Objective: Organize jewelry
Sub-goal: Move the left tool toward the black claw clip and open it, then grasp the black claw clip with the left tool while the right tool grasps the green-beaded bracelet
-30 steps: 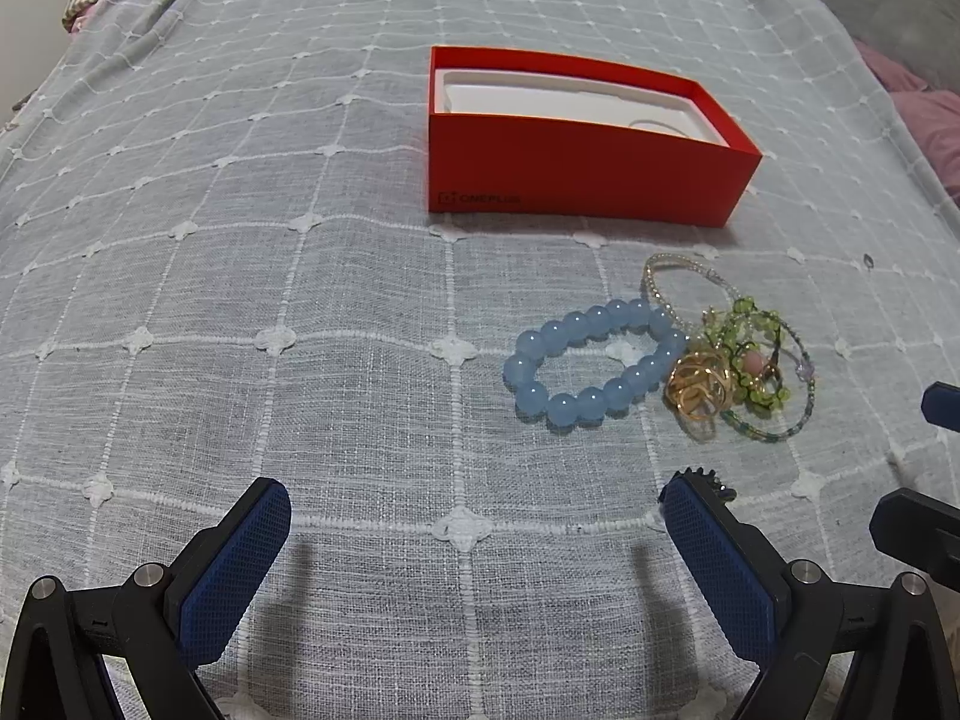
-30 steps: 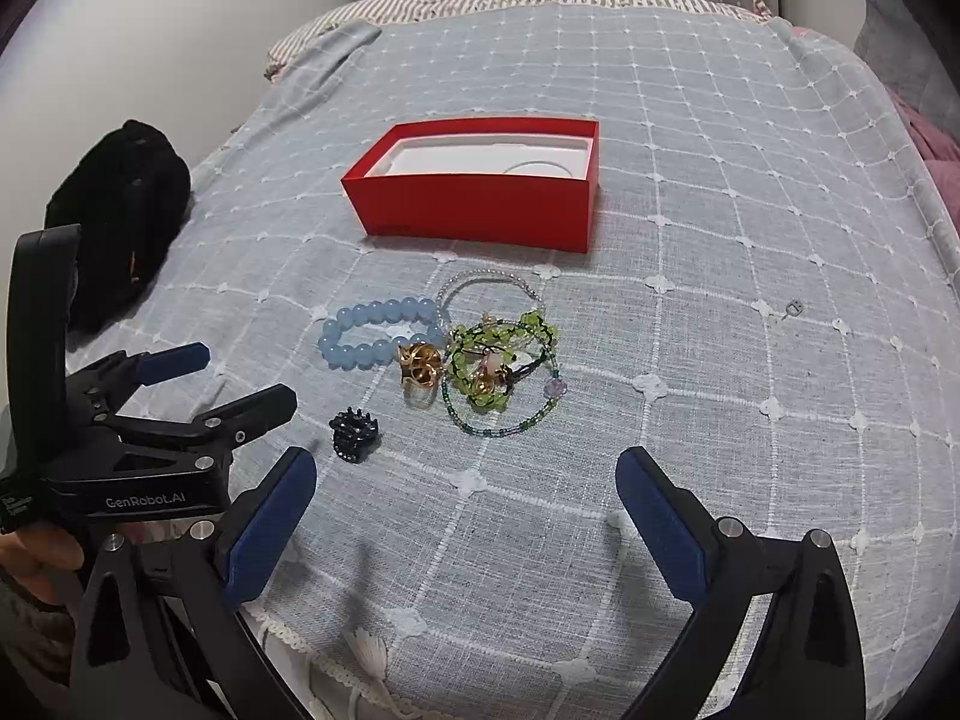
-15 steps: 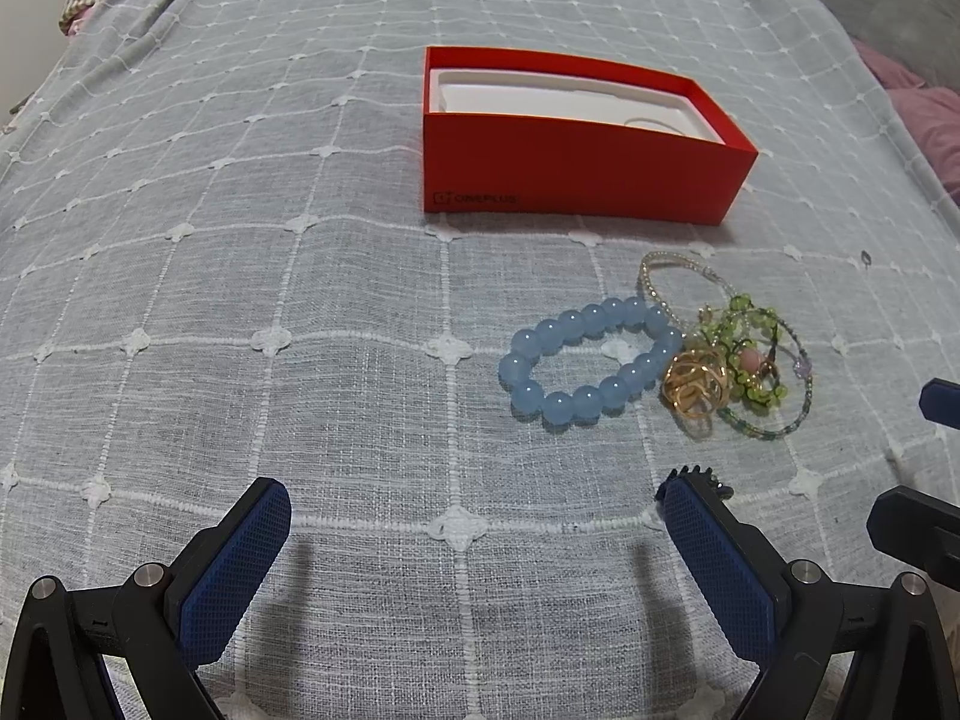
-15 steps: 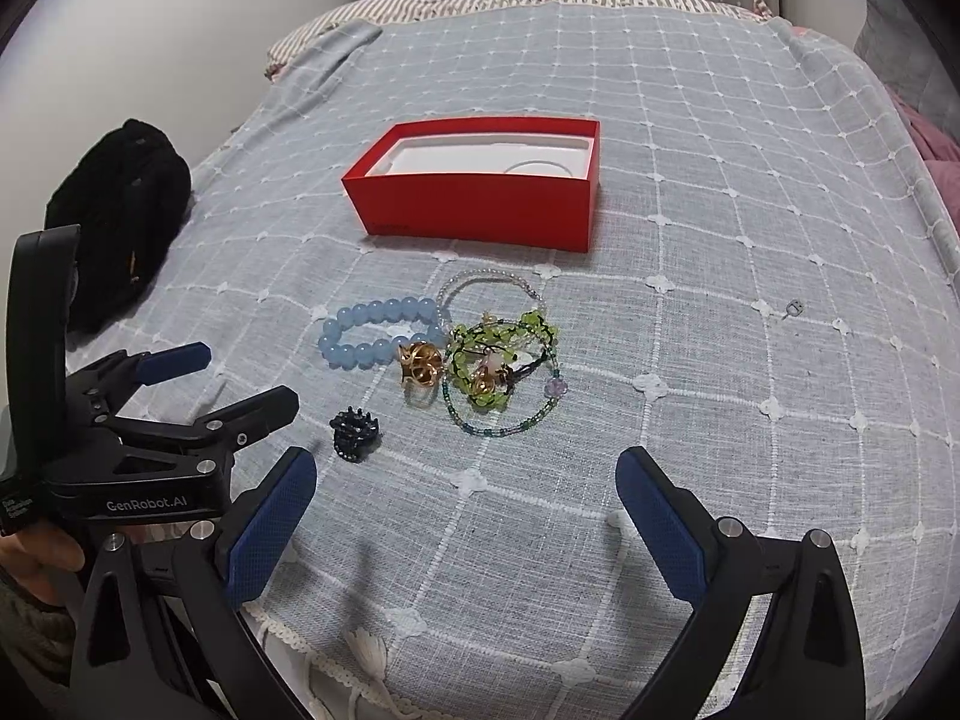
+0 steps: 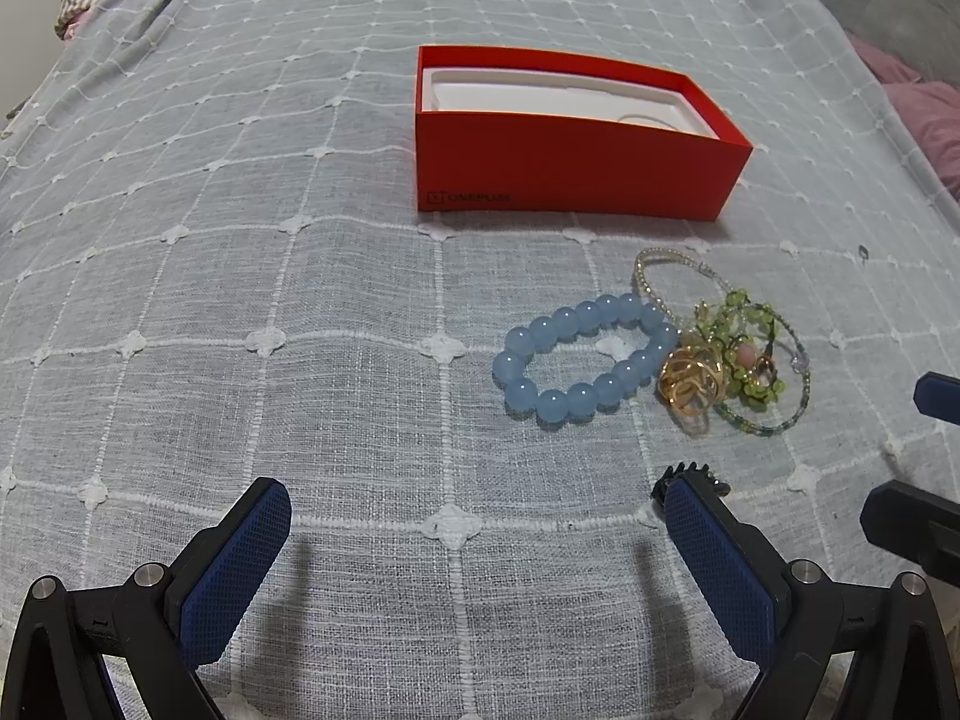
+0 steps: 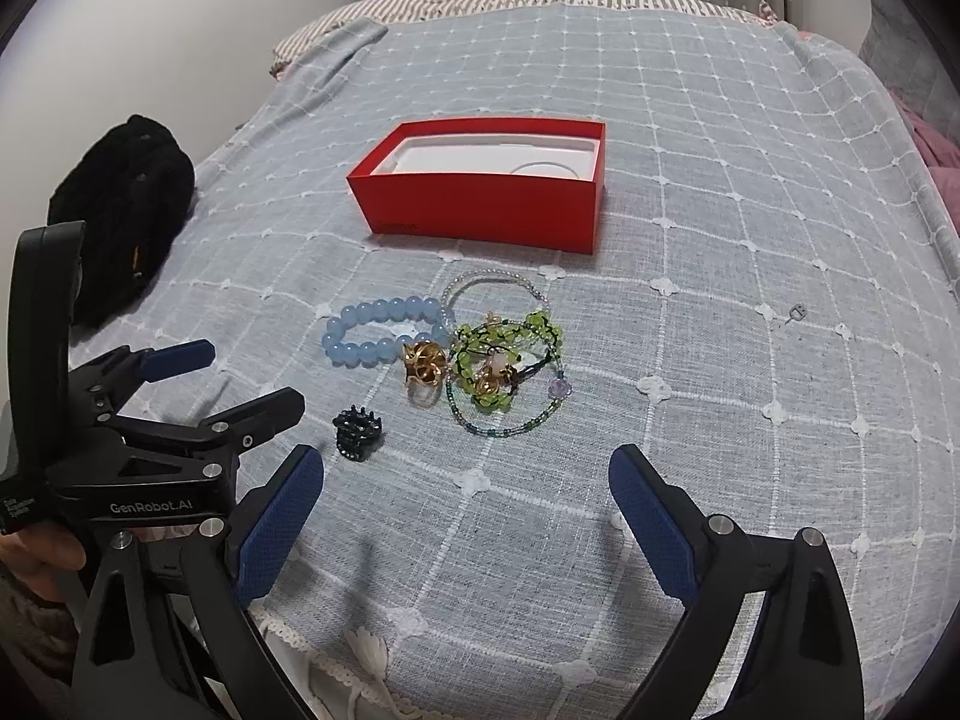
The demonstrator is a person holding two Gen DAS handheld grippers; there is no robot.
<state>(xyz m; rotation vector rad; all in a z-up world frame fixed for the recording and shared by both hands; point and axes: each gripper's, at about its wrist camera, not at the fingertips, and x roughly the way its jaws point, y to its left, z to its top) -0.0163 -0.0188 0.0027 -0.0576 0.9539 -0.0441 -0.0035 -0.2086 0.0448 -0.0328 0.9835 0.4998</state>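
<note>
An open red box with a white insert stands on the grey checked bedspread. In front of it lies a jewelry pile: a blue bead bracelet, a gold piece, a green beaded tangle and a thin clear-bead bracelet. A small black hair claw lies nearer, half hidden behind my left finger in the left wrist view. My left gripper is open and empty, short of the pile. My right gripper is open and empty.
A black bag lies at the bed's left edge. The left gripper body shows at the lower left of the right wrist view. A small metal piece lies to the right. Pink bedding sits at the far right.
My left gripper has shifted slightly, so the box and jewelry sit a little further left and lower in its view. The right gripper has barely moved. Both stay open.
</note>
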